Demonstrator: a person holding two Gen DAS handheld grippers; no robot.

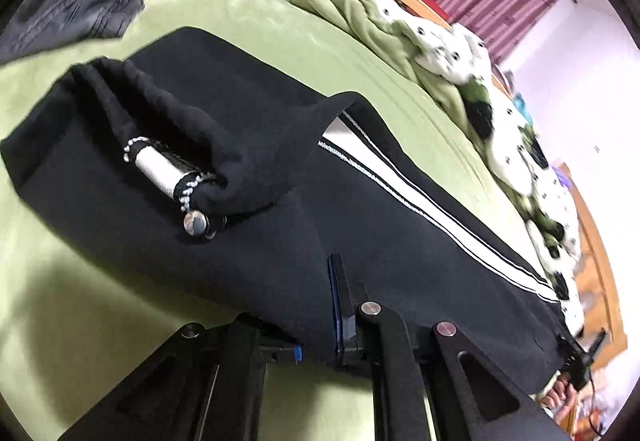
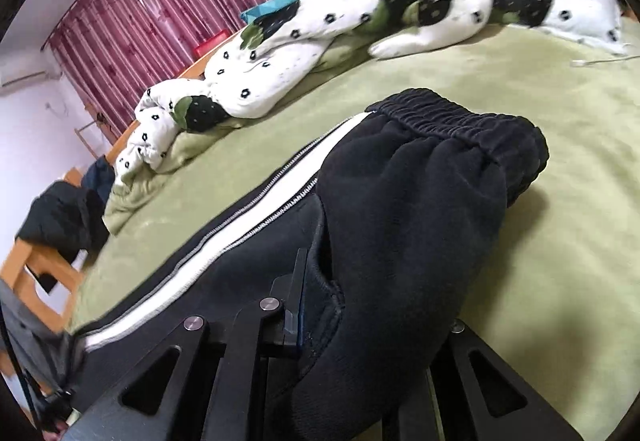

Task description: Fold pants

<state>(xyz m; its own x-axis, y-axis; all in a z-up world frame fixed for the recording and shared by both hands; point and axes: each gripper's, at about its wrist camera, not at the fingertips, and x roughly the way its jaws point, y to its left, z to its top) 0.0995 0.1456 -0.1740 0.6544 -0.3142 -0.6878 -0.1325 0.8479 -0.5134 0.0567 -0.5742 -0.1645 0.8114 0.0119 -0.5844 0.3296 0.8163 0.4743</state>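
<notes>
STEP: fold in hand, I'd say; left gripper (image 1: pixel 320 305) clamped tight on pants (image 1: pixel 248 241) near the cuff end, right gripper (image 2: pixel 316 305) clamped tight near the waistband (image 2: pixel 452 121) | WHERE: pants along the bed (image 2: pixel 520 53), near edge lifted | NEXT: likely carry both ends over evenly, keeping the stripe (image 1: pixel 400 177) straight | ROOM: bare bed beyond; quilt (image 2: pixel 320 21) at far side; grey cloth (image 1: pixel 76 5) near the cuff.

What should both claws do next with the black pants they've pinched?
Probably carry the pinched fabric across and lay it flat. The left claw and right claw are each shut on the black pants, whose long edge is lifted off the green blanket with the waistband bunched over.
</notes>
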